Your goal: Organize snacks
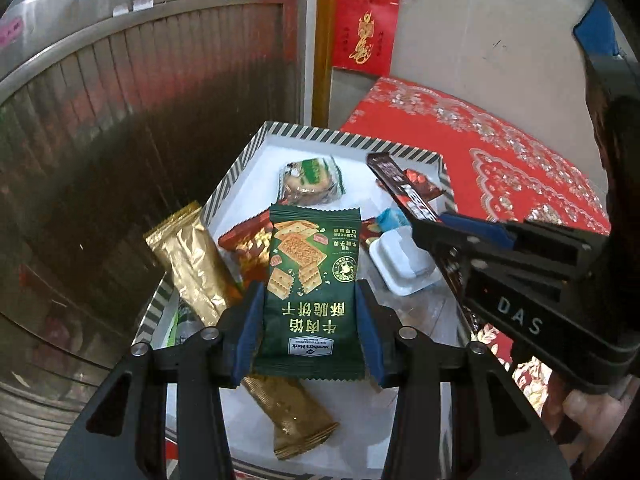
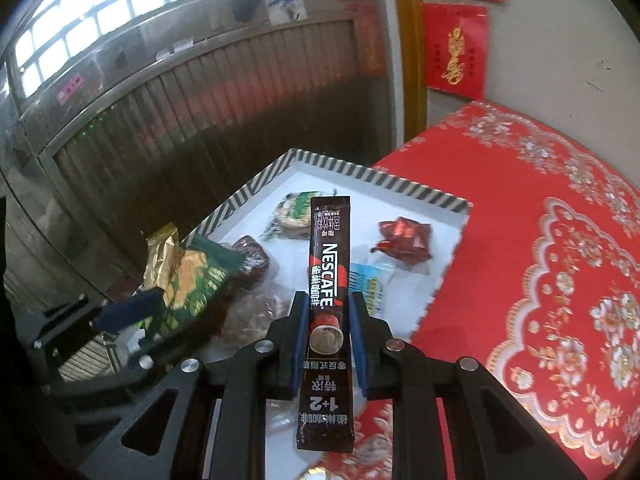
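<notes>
My left gripper (image 1: 310, 312) is shut on a green cracker packet (image 1: 314, 280) and holds it above a white tray with a striped rim (image 1: 352, 140). My right gripper (image 2: 330, 332) is shut on a dark Nescafe coffee stick (image 2: 328, 280), also above the tray (image 2: 400, 188). The right gripper (image 1: 452, 228) shows at the right of the left wrist view with the stick (image 1: 400, 188). The left gripper (image 2: 132, 308) with the green packet (image 2: 200, 280) shows at the left of the right wrist view. In the tray lie a gold packet (image 1: 200, 272), a green-white snack (image 1: 310, 178) and a red wrapped snack (image 2: 404, 240).
The tray sits on a red patterned tablecloth (image 2: 540, 240). A white jelly cup (image 1: 400, 264) and a blue-white sachet (image 2: 370, 280) also lie in the tray. A dark ribbed metal shutter (image 1: 120, 140) stands close behind on the left. A wall with red paper decorations (image 1: 366, 30) is behind.
</notes>
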{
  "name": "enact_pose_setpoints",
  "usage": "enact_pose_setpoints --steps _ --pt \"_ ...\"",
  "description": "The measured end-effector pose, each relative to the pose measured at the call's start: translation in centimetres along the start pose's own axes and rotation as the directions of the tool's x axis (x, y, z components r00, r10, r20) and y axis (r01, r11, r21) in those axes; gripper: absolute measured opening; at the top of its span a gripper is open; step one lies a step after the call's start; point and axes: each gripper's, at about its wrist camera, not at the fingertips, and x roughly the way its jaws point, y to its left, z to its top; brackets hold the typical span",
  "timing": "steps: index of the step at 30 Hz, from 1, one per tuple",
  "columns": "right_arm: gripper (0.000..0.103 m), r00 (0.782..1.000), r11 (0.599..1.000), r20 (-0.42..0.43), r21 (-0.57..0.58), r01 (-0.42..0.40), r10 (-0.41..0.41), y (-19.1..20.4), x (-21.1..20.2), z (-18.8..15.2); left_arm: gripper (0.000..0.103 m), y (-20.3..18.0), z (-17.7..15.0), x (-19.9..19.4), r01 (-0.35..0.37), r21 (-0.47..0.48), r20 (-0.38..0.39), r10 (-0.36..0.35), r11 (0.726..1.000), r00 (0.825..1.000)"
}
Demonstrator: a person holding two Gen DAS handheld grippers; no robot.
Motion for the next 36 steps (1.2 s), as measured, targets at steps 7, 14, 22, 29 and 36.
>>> enact_pose_setpoints --steps 7,14,22,29,36 --pt "0.021 0.999 1.0 -0.034 -0.024 -0.007 0.006 1.3 1.9 0.6 0.043 0.0 -0.5 0.6 -0.004 0.005 -0.003 0.004 1.0 1.0" --pt "0.027 0.999 0.999 -0.019 -0.004 -0.038 0.037 1.4 1.8 0.2 0.045 0.0 -0.8 1.0 -0.012 -0.007 0.006 0.012 1.0 1.0" --pt "0.052 0.999 1.0 0.051 -0.01 -0.018 0.019 1.4 -1.0 -0.8 0.07 -0.5 -1.0 -0.3 -0.065 -0.023 0.079 0.067 0.998 0.995" --pt "0.075 0.985 0.998 0.165 0.038 0.047 -0.052 -0.2 -5.5 -3.1 0.082 -1.3 -1.6 -2.6 -0.069 -0.029 0.17 0.073 0.997 0.983" --pt "0.085 0.951 0.986 0.261 0.083 0.148 -0.165 -1.0 -8.3 -5.8 0.083 -2.3 -2.9 -3.5 -0.141 -0.006 0.189 0.14 0.99 0.972"
